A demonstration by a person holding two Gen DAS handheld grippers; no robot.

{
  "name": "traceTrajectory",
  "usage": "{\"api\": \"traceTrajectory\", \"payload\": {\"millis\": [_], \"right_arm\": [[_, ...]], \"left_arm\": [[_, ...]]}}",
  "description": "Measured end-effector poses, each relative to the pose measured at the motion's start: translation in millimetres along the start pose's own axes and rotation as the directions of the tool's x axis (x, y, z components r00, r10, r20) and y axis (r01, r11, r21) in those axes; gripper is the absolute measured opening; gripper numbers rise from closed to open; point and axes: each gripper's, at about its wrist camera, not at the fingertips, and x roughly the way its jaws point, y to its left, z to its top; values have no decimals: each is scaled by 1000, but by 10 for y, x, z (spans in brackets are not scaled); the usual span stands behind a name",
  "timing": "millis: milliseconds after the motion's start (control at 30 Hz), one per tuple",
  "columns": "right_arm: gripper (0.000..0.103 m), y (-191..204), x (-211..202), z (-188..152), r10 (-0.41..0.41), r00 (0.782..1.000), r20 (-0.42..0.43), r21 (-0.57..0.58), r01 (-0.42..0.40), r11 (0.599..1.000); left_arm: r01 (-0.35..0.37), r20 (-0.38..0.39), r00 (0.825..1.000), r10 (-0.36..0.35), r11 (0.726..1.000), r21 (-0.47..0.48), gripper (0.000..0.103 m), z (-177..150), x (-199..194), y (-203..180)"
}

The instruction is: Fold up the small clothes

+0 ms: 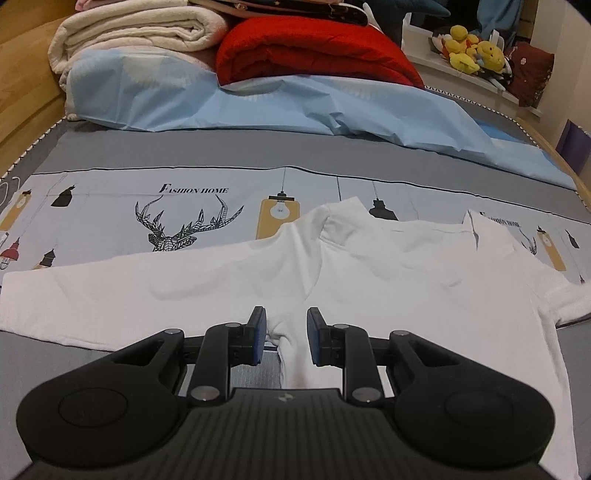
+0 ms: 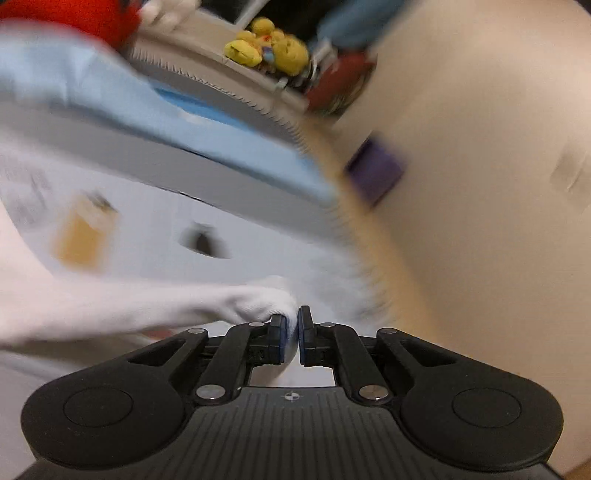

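A small white shirt [image 1: 406,277] lies spread flat on the printed bed sheet [image 1: 110,192], with one sleeve reaching left. My left gripper [image 1: 286,325] hangs low over the shirt where the sleeve meets the body. Its jaws stand apart, a fold of the cloth runs between them, and grey sheet shows beside the left pad. In the blurred, tilted right wrist view, my right gripper [image 2: 291,325] is shut on a bunched end of the white shirt [image 2: 129,306], which stretches away to the left above the sheet.
A light blue cover [image 1: 295,107], a red blanket [image 1: 314,51] and a rolled cream blanket [image 1: 140,33] pile up at the bed's far end. Yellow plush toys [image 1: 474,51] sit on a shelf at the back right. The bed's wooden edge [image 2: 354,229] is close on the right.
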Motion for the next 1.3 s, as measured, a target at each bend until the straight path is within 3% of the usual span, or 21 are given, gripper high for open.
{"api": "traceTrajectory", "payload": {"millis": [33, 67, 133, 200, 233, 300, 400, 467, 500, 533, 600, 700, 767, 900, 967, 1033, 1067, 1100, 1167, 1233, 1300], "right_arm": [[8, 4, 66, -128, -66, 997, -34, -57, 64, 996], [20, 5, 220, -320, -125, 984, -129, -100, 112, 989], [35, -68, 549, -720, -154, 920, -360, -51, 145, 988], [36, -285, 692, -1058, -11, 893, -451, 187, 107, 976], [36, -455, 732, -1231, 100, 883, -458, 369, 87, 925], [36, -779, 781, -1558, 230, 857, -461, 637, 139, 758], [37, -1156, 717, -2005, 277, 849, -450, 849, 311, 427], [39, -1263, 621, -2199, 292, 888, -355, 931, 306, 200], [39, -1269, 608, -2232, 302, 912, -278, 960, 252, 125], [39, -1247, 624, -2202, 310, 926, -216, 976, 194, 102], [39, -1153, 665, -2037, 324, 937, -128, 984, 81, 156], [42, -952, 754, -1711, 353, 933, -62, 949, -54, 310], [47, -849, 833, -1568, 369, 927, -74, 919, -80, 386], [45, -655, 944, -1376, 345, 928, -143, 848, -65, 525], [9, -601, 908, -1341, 340, 930, -143, 826, -77, 558], [6, -665, 816, -1278, 288, 951, -112, 834, -67, 548], [5, -741, 762, -1277, 252, 965, -72, 853, -72, 518], [5, -864, 708, -1260, 208, 978, -12, 882, -88, 463], [5, -1095, 556, -1335, 105, 988, 111, 940, -139, 312], [8, -1224, 556, -1418, 62, 994, 87, 967, -99, 236], [15, -1188, 723, -1583, 167, 986, -27, 982, -5, 187]], "left_arm": [[0, -1, 1000, 0, 1000, 3, 26, 7, 11, 7], [-1, -5, 1000, 1, 1000, 4, 26, 12, 21, 16], [2, -11, 1000, -2, 1000, -2, 26, 10, 32, 29], [12, -16, 1000, -12, 1000, -1, 26, 8, 34, 32], [14, -15, 1000, -14, 1000, 3, 26, 6, 31, 32], [16, -13, 1000, -16, 1000, 8, 26, 9, 27, 37], [17, -11, 1000, -17, 1000, -1, 26, 27, 34, 45], [18, -12, 1000, -18, 1000, 0, 26, 27, 42, 25], [18, -13, 1000, -18, 1000, 5, 26, 24, 47, 12], [19, -14, 1000, -19, 1000, 10, 26, 19, 50, 0], [18, -16, 1000, -17, 1000, 18, 26, 11, 57, -23], [15, -21, 1000, -14, 1000, 24, 26, 1, 68, -32], [10, -26, 1000, -9, 1000, 26, 26, -5, 83, -28], [5, -32, 999, -5, 1000, 28, 26, -9, 111, -23], [6, -35, 999, -5, 1000, 30, 26, -4, 122, -32], [9, -35, 999, -8, 999, 35, 26, 5, 125, -46], [10, -33, 999, -9, 999, 38, 26, 7, 128, -51], [11, -33, 999, -9, 999, 39, 26, 10, 133, -58], [16, -35, 999, -15, 999, 41, 26, 13, 143, -72], [24, -35, 999, -22, 999, 47, 26, 14, 147, -85], [34, -40, 999, -32, 998, 53, 26, 11, 151, -96]]}}
